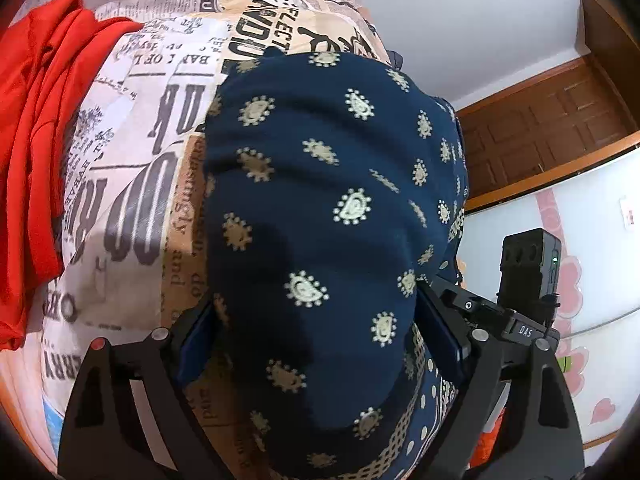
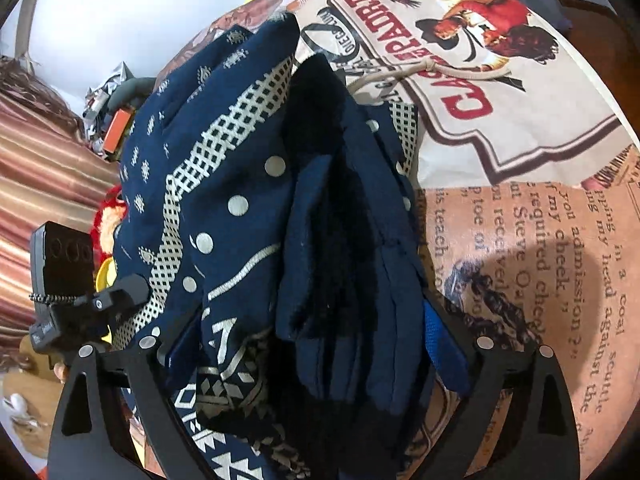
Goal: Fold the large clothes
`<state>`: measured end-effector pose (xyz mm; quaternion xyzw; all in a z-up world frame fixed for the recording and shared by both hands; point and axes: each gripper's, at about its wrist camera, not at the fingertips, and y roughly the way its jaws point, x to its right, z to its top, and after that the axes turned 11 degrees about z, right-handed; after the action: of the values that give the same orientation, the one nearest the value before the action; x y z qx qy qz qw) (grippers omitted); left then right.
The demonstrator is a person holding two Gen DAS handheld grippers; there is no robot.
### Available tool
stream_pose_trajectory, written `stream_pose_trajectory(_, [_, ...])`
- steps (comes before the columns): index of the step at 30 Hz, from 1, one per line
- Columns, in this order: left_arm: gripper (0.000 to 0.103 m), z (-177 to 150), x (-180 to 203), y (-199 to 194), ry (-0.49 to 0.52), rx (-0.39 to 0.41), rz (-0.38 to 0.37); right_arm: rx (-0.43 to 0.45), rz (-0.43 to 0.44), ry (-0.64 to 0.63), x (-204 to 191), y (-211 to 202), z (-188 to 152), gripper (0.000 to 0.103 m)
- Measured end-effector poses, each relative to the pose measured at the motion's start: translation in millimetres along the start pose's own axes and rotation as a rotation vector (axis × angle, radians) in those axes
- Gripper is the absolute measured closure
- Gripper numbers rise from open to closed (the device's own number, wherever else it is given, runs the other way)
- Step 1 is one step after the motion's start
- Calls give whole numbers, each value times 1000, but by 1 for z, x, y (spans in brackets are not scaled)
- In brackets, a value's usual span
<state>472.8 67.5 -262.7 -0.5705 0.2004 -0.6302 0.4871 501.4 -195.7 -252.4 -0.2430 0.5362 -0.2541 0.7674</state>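
Observation:
A navy garment with cream paisley and lattice print (image 1: 320, 200) lies bunched on a newspaper-print bedsheet (image 1: 132, 168). In the left wrist view my left gripper (image 1: 320, 328) stands wide, its blue pads (image 1: 438, 328) on either side of a rounded fold of the cloth. In the right wrist view the same garment (image 2: 224, 184) is gathered in thick folds, and my right gripper (image 2: 316, 344) holds a wide bundle of those folds between its blue pads (image 2: 444, 344).
A red garment (image 1: 36, 128) lies crumpled on the sheet at the left. A wooden door (image 1: 552, 128) and white wall stand at the right. Clutter and a striped fabric (image 2: 44, 168) sit left of the bed in the right wrist view.

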Motion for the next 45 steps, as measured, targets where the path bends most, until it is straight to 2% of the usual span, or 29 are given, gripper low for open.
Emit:
stream_pose_trajectory(3, [28,-1,4,-4,17,15,12,22,9,-18,-5,-6,-5,21])
stream_pose_trajectory(4, [34,-3,4,-7,26,21,15,24,14,-24,-7,-8,-7,31])
stream_pose_trajectory(5, [37,-4,7,-12,39,31,14,25,20,-29,-9,-11,-6,37])
stream_pose_trajectory(7, [49,-8,11,-21,53,46,12,32,19,-55,-19,-18,-9,59])
stream_pose_trajectory(8, [51,-10,12,-25,58,50,14,36,18,-65,-24,-21,-9,69])
stream_pose_trajectory(10, [57,-12,18,-38,73,75,23,50,24,-68,-34,-27,-8,77])
stream_pose_trajectory(13, [59,-10,23,-65,94,124,41,70,17,-117,-65,-37,-9,81])
stream_pose_trajectory(19, [60,-4,19,-137,143,247,55,113,31,-249,-139,-40,0,82])
stream_pose_trajectory(23, [60,9,-7,-184,135,317,72,126,39,-324,-189,-22,8,82])
stream_pose_trajectory(29, [61,32,-63,-228,112,373,127,129,76,-382,-237,27,21,82])
stream_pose_trajectory(34, [61,51,-130,-235,20,379,160,86,98,-394,-260,85,32,82])
stream_pose_trajectory(38, [60,60,-190,-217,-89,340,197,31,71,-394,-270,140,38,82])
stream_pose_trajectory(43, [56,56,-250,-170,-126,232,258,-123,-1,-376,-245,219,34,80])
stream_pose_trajectory(45, [53,46,-264,-159,-117,243,259,-156,-16,-373,-231,238,26,78])
